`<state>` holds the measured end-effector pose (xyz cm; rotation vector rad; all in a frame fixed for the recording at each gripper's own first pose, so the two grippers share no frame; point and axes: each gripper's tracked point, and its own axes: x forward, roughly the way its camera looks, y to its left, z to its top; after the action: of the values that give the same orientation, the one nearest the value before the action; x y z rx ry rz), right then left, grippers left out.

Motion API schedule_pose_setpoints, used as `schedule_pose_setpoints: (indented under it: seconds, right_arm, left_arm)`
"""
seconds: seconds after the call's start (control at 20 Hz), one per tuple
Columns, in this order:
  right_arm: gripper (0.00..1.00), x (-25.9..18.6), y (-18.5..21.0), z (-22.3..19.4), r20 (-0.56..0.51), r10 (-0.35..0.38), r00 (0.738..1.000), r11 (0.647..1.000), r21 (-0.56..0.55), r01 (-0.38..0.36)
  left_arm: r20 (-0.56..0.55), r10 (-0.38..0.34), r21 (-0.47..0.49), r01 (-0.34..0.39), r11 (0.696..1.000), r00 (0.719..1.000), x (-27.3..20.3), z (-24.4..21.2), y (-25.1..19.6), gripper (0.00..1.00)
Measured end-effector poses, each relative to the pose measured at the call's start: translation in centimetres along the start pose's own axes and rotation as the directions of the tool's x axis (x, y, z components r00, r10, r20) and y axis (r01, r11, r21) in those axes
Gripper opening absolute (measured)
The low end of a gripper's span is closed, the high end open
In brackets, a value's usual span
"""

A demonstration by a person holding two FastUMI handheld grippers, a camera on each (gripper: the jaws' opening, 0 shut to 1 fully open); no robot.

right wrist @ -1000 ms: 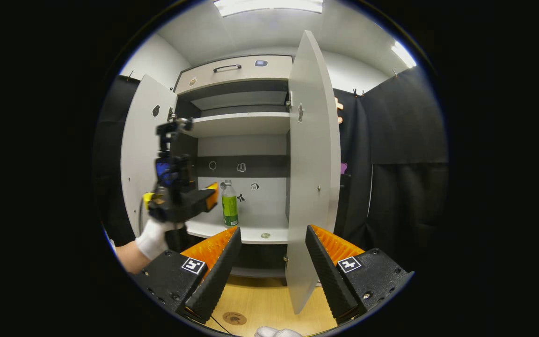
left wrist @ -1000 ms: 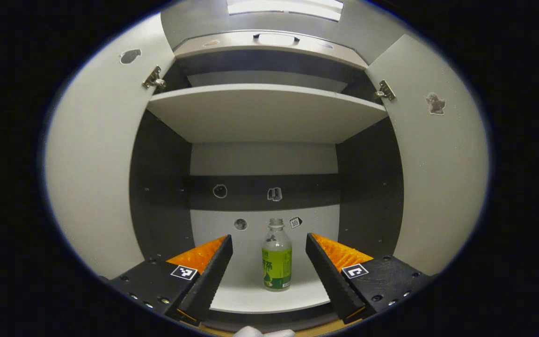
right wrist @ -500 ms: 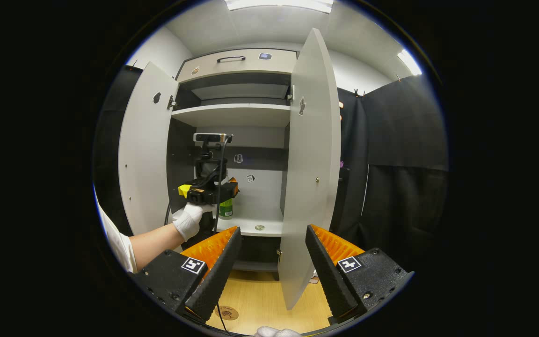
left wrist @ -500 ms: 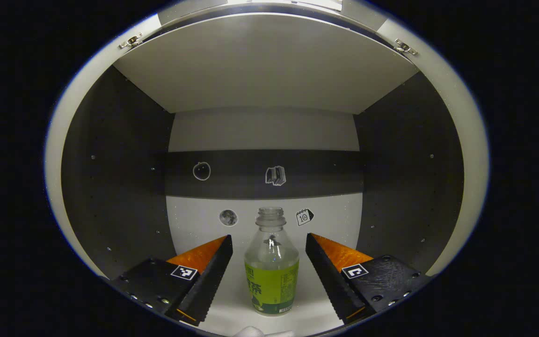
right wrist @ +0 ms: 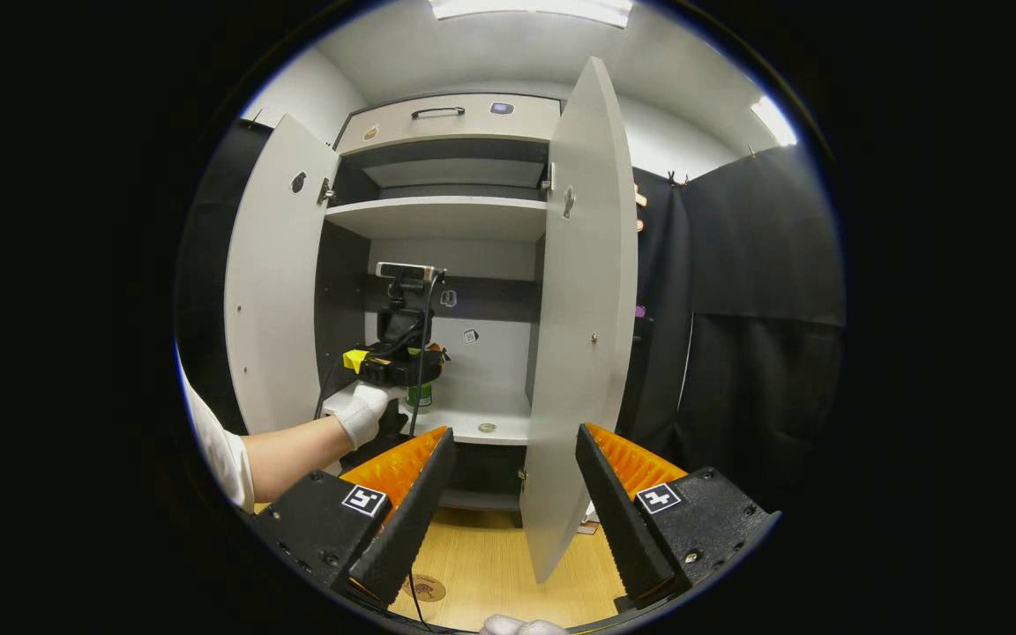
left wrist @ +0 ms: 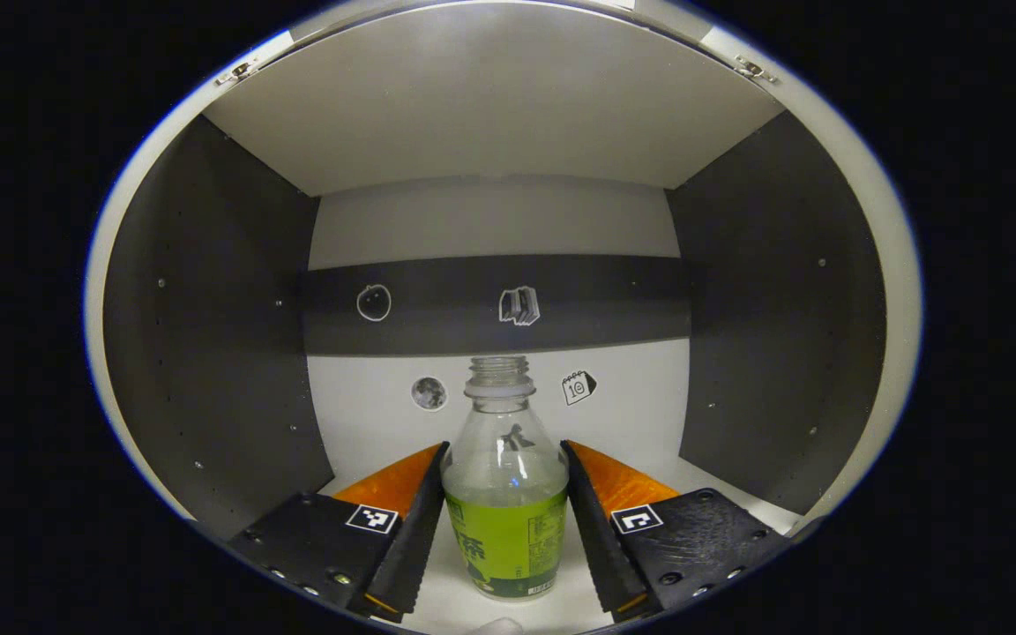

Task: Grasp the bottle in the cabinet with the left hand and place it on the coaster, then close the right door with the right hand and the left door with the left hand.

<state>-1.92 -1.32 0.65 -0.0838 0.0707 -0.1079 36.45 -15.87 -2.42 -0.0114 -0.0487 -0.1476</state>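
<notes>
We found the left hand-held gripper (left wrist: pixel 504 520) inside the lower cabinet compartment, its fingers (left wrist: pixel 417 520) standing either side of the bottle (left wrist: pixel 505 494) at label height. They appeared to touch or nearly touch the bottle's sides; we could not confirm a firm clamp. The bottle stood upright on the shelf (left wrist: pixel 720 485), at lower centre of the left gripper view.

In our judgement the step in hand was the grasp. It would be done well by closing evenly on the labelled body, below the tapering shoulder, and keeping the bottle vertical, as it had no cap.

The shelf board overhead (left wrist: pixel 490 97) sat well above the bottle mouth, so a modest lift looked possible before drawing straight back. The dark side walls (left wrist: pixel 208 335) stood well apart from the fingers.

In the right gripper view, the right hand-held gripper (right wrist: pixel 512 511) hung with fingers apart, holding nothing, in front of the right door (right wrist: pixel 583 309). The left door (right wrist: pixel 274 282) also stood open. The coaster (right wrist: pixel 424 587) lay on the worktop (right wrist: pixel 490 573) at lower left of that frame.
</notes>
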Motion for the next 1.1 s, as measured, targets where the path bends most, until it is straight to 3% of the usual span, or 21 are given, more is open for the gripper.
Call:
schedule_pose_setpoints:
  seconds: [0.2,0.25,0.5,0.85,1.1]
  right_arm:
    - [0.85,-0.4,0.0,-0.5,-0.005,0.012,1.0,1.0,0.011,-0.012]
    - [0.85,-0.5,-0.1,-0.6,-0.009,0.015,1.0,1.0,0.017,-0.015]
    - [0.85,-1.4,-0.6,-1.5,-0.023,0.019,1.0,0.999,0.033,-0.018]
    - [0.85,-2.8,-0.7,-3.4,-0.057,0.017,0.998,1.0,0.025,-0.015]
    - [0.85,-3.4,-1.5,-4.3,-0.094,-0.003,0.996,1.0,0.007,0.004]
  left_arm:
    - [0.042,-0.047,-0.026,0.048,0.999,0.998,-6.0,2.4,-0.7,0.76]
    - [0.044,-0.058,-0.035,0.06,0.998,0.997,-7.9,2.5,-1.0,0.72]
    - [0.051,-0.086,-0.043,0.089,0.995,0.995,-17.3,0.7,-1.5,0.72]
    - [0.004,-0.196,-0.091,0.195,0.976,0.981,-27.7,-8.9,-4.2,0.72]
    - [-0.029,-0.236,-0.024,0.236,0.972,0.971,-31.7,-16.2,-5.8,0.72]
